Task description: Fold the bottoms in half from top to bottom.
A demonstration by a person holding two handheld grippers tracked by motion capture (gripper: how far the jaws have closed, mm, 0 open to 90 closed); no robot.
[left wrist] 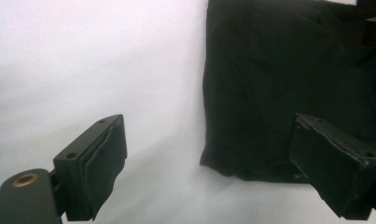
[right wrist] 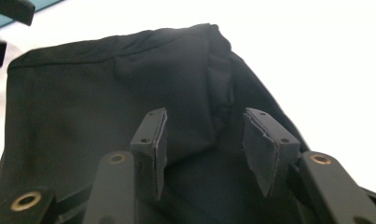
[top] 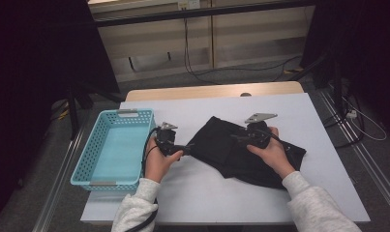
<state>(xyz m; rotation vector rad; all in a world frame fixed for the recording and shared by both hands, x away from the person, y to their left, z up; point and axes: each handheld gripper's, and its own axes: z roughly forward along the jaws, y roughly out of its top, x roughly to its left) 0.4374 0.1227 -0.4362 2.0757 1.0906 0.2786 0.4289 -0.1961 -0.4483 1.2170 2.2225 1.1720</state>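
A black folded garment (top: 241, 152) lies in the middle of the white table (top: 202, 193). My left gripper (top: 183, 147) sits at the garment's left edge, held in a hand. In the left gripper view it (left wrist: 211, 140) is wide open, one jaw over bare table and the other over the corner of the cloth (left wrist: 279, 84). My right gripper (top: 241, 137) hovers over the top of the garment. In the right gripper view it (right wrist: 206, 123) is open just above a fold of the black cloth (right wrist: 106, 93), with nothing pinched.
A light blue plastic basket (top: 86, 164) stands at the table's left side, close to my left hand. White table surface lies in front of and behind the garment. Cables run across the floor behind the table.
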